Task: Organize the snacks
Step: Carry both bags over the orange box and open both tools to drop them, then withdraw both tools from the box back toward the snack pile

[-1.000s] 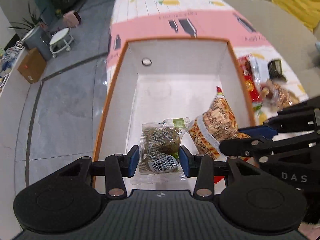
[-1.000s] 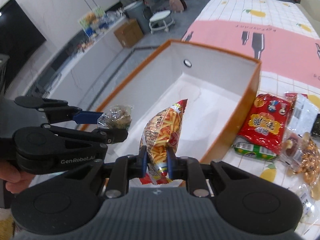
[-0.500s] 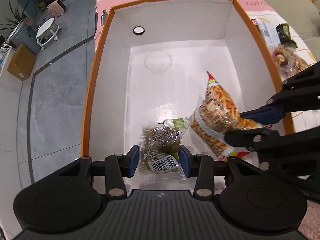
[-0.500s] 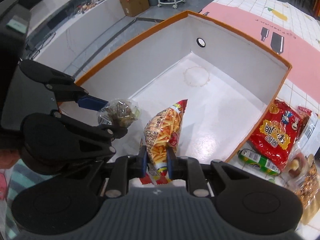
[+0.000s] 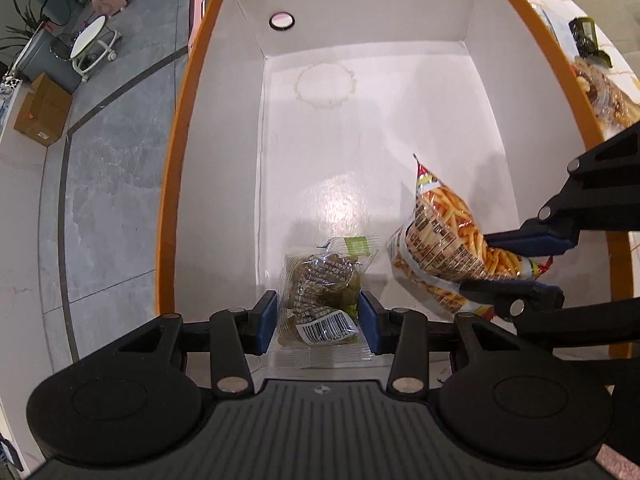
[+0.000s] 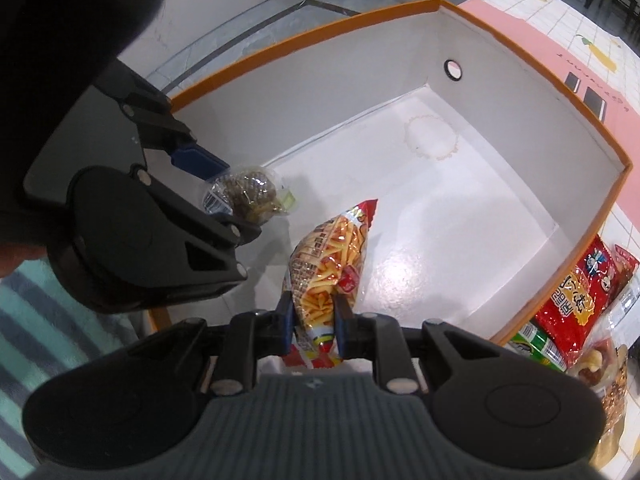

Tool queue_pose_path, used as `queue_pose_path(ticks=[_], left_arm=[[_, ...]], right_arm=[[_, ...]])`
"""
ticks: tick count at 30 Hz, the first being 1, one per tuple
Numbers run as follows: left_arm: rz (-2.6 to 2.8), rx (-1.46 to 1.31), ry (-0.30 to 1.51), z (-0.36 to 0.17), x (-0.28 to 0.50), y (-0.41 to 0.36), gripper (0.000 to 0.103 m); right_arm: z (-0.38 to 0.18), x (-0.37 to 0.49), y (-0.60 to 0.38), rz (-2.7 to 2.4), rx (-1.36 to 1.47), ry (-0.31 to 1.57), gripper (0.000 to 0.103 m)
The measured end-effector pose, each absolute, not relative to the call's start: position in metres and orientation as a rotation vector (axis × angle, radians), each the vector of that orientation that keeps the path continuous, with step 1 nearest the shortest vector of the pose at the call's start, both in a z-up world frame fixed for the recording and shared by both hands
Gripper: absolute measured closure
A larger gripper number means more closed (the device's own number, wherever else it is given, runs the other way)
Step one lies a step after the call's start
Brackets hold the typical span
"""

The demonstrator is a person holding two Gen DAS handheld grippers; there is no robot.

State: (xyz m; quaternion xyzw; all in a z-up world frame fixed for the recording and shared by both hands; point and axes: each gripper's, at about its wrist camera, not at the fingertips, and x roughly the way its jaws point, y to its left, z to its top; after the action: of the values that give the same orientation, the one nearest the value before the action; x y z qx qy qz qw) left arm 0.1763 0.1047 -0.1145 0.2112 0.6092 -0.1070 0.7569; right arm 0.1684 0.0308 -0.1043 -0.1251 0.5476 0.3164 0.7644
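Observation:
A white box with an orange rim [image 5: 176, 128] [image 6: 520, 44] stands open below both grippers. My left gripper [image 5: 318, 320] is shut on a clear packet of dark snacks [image 5: 324, 284], held inside the box near its left wall; it also shows in the right wrist view [image 6: 248, 194]. My right gripper [image 6: 312, 320] is shut on an orange bag of fry-shaped chips [image 6: 332, 264], held inside the box to the right of the packet; the bag shows in the left wrist view [image 5: 444, 240]. The box floor under them is bare.
More snack packs lie on the tablecloth right of the box: a red bag [image 6: 576, 300], a green pack [image 6: 536, 344] and clear bags of nuts [image 5: 604, 92]. The grey floor, a cardboard box [image 5: 40, 112] and a stool are left of the table.
Both grippers have moved down and forward into the box with their snacks. The box fills more of both views. The grips have not changed.

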Motion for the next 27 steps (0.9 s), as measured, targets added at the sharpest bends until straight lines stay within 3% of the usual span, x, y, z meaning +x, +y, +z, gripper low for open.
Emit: queue_pose_path(ticks=[7,16,18,22,27], left_arm=[[-0.219,0.458,1.343,-0.117,0.175,0.106,0.052],[-0.220,0.467,1.315,-0.109,0.174,0.103,0.045],[-0.218,0.463,1.302,-0.103,0.173,0.102,0.045],[-0.220,0.459,1.268,-0.091,0.171,0.100,0.044],[-0.193,0.427,1.175,-0.064,0.162,0.092,0.044]], right_arm=[[-0.108,0.173,0.032,0.698,-0.284,1.185,0.084],[-0.092,0.168,0.028,0.694,-0.303,1.136,0.068],[-0.088,0.166,0.026,0.685,-0.315,1.119,0.055],[-0.078,0.161,0.018,0.663,-0.329,1.079,0.053],[-0.057,0.154,-0.008,0.617,-0.288,1.008,0.044]])
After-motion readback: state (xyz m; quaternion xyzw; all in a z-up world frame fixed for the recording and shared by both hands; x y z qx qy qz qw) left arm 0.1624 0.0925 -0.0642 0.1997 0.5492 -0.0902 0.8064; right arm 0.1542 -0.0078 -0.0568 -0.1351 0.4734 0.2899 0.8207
